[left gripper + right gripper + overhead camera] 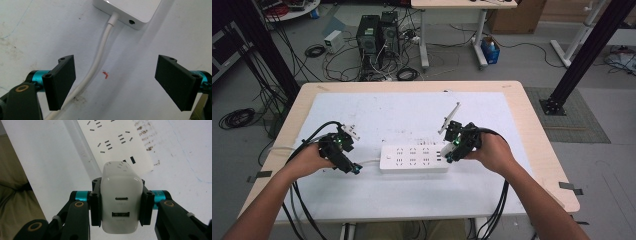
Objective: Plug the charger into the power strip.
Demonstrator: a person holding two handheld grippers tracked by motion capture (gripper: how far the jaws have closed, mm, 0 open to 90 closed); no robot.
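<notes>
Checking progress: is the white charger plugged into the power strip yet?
Cannot tell: right gripper clamps the charger at the power strip, its prongs hidden.

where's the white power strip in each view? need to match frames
High view: power strip lies centre of the table, between the two grippers.
Left gripper view: its cord end at top centre, above the open jaws.
Right gripper view: top centre, beyond the white charger clamped in the jaws.
Shared landmark: the strip's white body.

Looking down from high above the table [412, 200], facing forward. Riding low on each gripper, very close, looking along black jaws. Sharing the white power strip [412, 158] mid-frame.
</notes>
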